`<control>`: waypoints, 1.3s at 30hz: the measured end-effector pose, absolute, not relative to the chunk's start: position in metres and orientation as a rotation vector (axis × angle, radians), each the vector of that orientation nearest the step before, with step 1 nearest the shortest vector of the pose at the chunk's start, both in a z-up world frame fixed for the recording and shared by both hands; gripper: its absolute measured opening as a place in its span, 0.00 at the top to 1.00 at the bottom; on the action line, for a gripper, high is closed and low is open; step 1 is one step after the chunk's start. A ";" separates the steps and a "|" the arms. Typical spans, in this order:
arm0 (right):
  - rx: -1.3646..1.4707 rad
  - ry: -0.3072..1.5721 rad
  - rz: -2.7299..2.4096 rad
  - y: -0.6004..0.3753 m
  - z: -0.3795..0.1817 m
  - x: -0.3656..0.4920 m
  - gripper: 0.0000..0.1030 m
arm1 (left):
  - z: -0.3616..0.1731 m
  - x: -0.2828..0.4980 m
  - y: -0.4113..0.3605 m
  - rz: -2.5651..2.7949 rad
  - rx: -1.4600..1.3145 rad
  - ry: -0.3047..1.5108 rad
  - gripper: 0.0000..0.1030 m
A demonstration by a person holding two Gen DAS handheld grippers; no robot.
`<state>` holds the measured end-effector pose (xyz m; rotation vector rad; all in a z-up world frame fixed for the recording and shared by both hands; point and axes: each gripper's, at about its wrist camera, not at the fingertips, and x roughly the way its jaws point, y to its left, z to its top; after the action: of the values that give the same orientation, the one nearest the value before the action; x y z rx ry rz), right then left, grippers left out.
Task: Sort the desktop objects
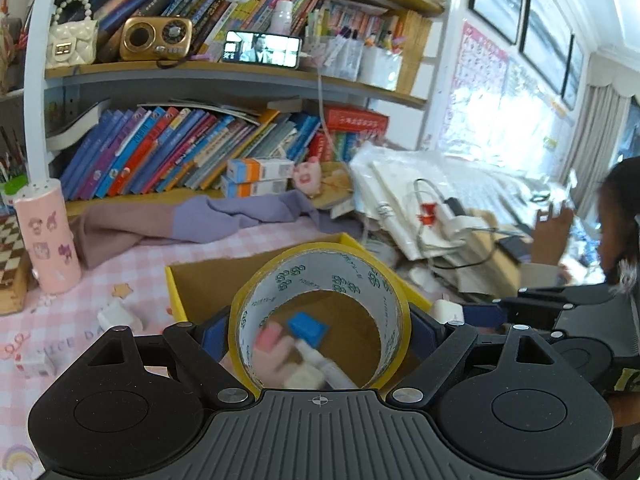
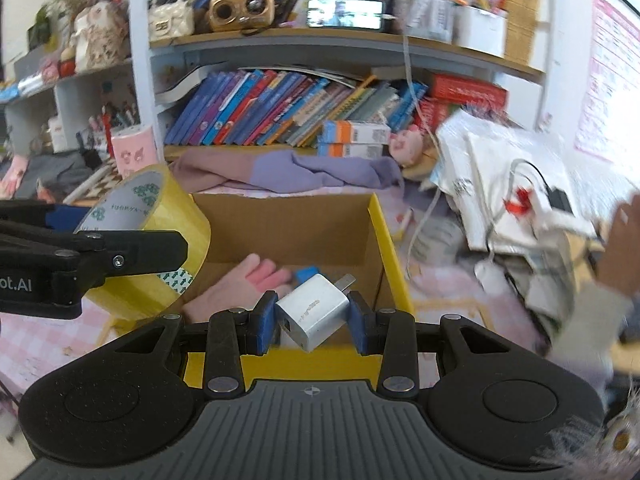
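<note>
The yellow-edged cardboard box sits open on the pink checked tablecloth and contains a pink glove, a blue block and a white pen. The left gripper clamps the yellow tape roll over the box. The right gripper clamps the white charger plug over the box's near edge.
</note>
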<state>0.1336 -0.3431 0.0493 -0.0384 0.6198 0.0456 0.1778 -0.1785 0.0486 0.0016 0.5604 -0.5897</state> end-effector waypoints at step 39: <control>-0.729 0.932 0.512 -0.334 -0.044 0.281 0.59 | -0.029 0.272 -0.268 -0.461 0.458 0.818 0.13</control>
<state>0.2810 -0.3341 -0.0438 -0.7290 0.9316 0.5121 0.2719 -0.2681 -0.0286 0.4584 0.8180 -0.4610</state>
